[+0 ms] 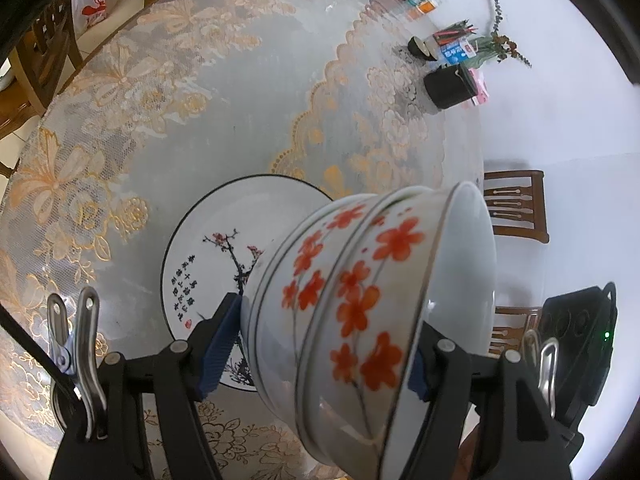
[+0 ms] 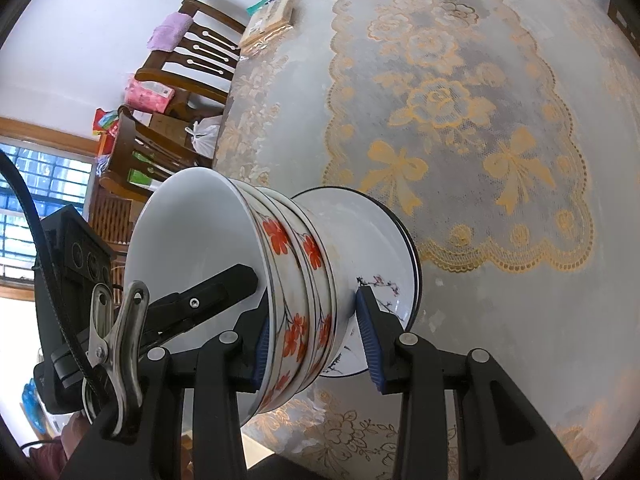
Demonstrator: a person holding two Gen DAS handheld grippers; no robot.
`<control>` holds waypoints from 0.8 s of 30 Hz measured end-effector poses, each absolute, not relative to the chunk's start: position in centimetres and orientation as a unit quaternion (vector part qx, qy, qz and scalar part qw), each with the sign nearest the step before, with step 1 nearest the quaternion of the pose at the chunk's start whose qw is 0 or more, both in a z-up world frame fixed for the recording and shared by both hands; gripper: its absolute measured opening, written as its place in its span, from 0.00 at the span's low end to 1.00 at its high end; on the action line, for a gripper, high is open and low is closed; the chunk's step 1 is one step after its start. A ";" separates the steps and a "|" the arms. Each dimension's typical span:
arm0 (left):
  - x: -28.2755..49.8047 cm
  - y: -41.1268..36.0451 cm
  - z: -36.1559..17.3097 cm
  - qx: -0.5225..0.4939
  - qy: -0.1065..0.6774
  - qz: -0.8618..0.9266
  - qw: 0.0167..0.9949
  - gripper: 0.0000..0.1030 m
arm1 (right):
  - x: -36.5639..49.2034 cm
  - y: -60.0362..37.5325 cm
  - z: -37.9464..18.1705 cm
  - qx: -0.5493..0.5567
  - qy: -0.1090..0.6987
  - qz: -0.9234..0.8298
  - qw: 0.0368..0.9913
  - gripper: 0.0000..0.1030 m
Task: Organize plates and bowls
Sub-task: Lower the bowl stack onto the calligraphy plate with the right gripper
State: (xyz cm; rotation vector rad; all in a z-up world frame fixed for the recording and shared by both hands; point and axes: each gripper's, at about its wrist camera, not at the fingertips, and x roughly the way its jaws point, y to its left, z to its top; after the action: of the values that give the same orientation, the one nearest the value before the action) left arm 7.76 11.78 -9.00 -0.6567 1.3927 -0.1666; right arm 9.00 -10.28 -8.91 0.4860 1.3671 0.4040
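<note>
Holding: nested bowls [image 1: 360,304], tipped sideways over the plate [image 1: 208,256]
Left gripper [image 1: 320,344]: pads clamped on the stack
Right gripper [image 2: 316,340]: squeezing it too
Plate: flat on lace tablecloth [image 1: 120,128]

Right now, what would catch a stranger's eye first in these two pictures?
A nested stack of white bowls with red blossoms, held up in front of both cameras; the left gripper and right gripper each straddle its wall. Just behind it on the table lies a black-rimmed plate with a plum branch, on the gold lace tablecloth.
</note>
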 end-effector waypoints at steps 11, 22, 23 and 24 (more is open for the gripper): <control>7.2 12.0 -10.8 -0.293 0.639 -0.071 0.708 0.71 | 8.7 -9.6 -10.7 0.211 0.635 0.184 0.720 0.37; 7.4 12.3 -13.3 -0.306 0.648 -0.060 0.695 0.72 | 9.3 -9.0 -13.0 0.195 0.653 0.186 0.708 0.37; 7.4 12.3 -13.5 -0.307 0.648 -0.060 0.694 0.71 | 9.4 -9.0 -13.1 0.194 0.654 0.186 0.707 0.37; 7.4 12.3 -13.7 -0.308 0.648 -0.059 0.694 0.72 | 9.4 -9.0 -13.2 0.192 0.654 0.186 0.707 0.37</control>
State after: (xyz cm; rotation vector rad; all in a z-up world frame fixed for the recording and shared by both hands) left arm 7.40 12.28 -13.66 -0.6878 1.4476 -0.1316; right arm 9.42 -8.98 -13.22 0.4265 1.4534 0.4130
